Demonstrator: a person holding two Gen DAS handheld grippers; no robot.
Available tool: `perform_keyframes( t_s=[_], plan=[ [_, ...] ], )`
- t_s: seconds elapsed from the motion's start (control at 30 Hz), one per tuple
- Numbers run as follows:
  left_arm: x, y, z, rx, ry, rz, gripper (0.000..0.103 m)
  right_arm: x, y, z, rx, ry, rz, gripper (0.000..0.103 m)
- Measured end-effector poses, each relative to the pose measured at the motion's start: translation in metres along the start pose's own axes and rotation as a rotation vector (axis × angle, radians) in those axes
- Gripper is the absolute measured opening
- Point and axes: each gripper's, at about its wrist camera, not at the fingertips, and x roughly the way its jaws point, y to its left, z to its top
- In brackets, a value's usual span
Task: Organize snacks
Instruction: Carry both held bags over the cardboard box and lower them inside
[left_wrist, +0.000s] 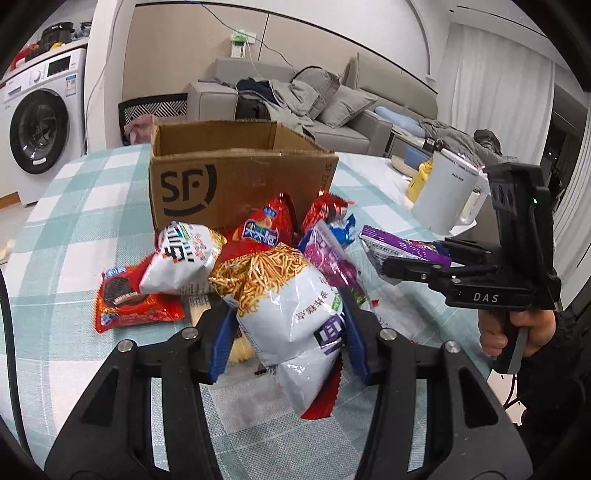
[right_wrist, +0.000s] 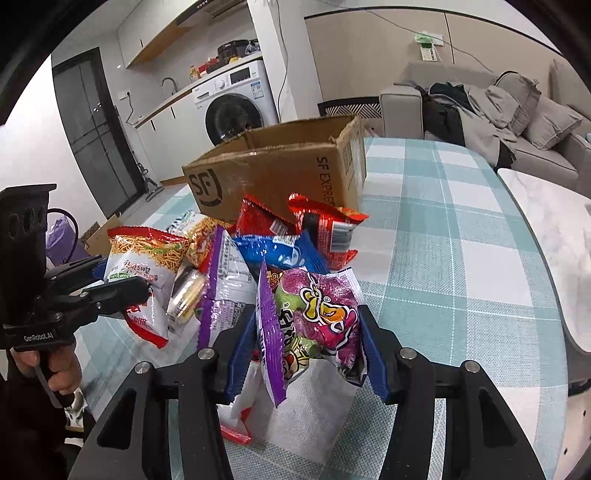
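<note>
2 wrist views, close, angled down; share snack pile (left_wrist: 258, 266), box (right_wrist: 280, 166).

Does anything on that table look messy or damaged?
Yes. The snack packets lie in a jumbled heap on the checked tablecloth in front of the cardboard box, overlapping at all angles. The box's top edge is torn and ragged at one corner.

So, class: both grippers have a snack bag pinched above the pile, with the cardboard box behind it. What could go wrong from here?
1. The left gripper pinches the white noodle-snack bag by its puffy middle; it might slip or burst.
2. The purple bag in the right gripper hangs over loose packets and might drag them along.
3. The cardboard box has tall walls; a low carry might knock it.
</note>
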Motion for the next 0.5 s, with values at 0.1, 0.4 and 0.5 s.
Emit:
perform_keyframes(
  t_s=[0.1, 0.4, 0.5],
  plan=[
    [-0.009, -0.001, 0.002, 0.004, -0.027, 0.014, 0.048, -0.012, 0.005, 0.003, -0.003, -0.031, -0.003, 0.053],
    [-0.035, 0.006, 0.028, -0.018, -0.133, 0.101, 0.048, -0.040, 0.021, 0.027, -0.023, -0.134, -0.001, 0.053],
    [-0.038, 0.010, 0.041, -0.024, -0.161, 0.134, 0.048, -0.045, 0.025, 0.038, -0.029, -0.159, -0.005, 0.053]
  ],
)
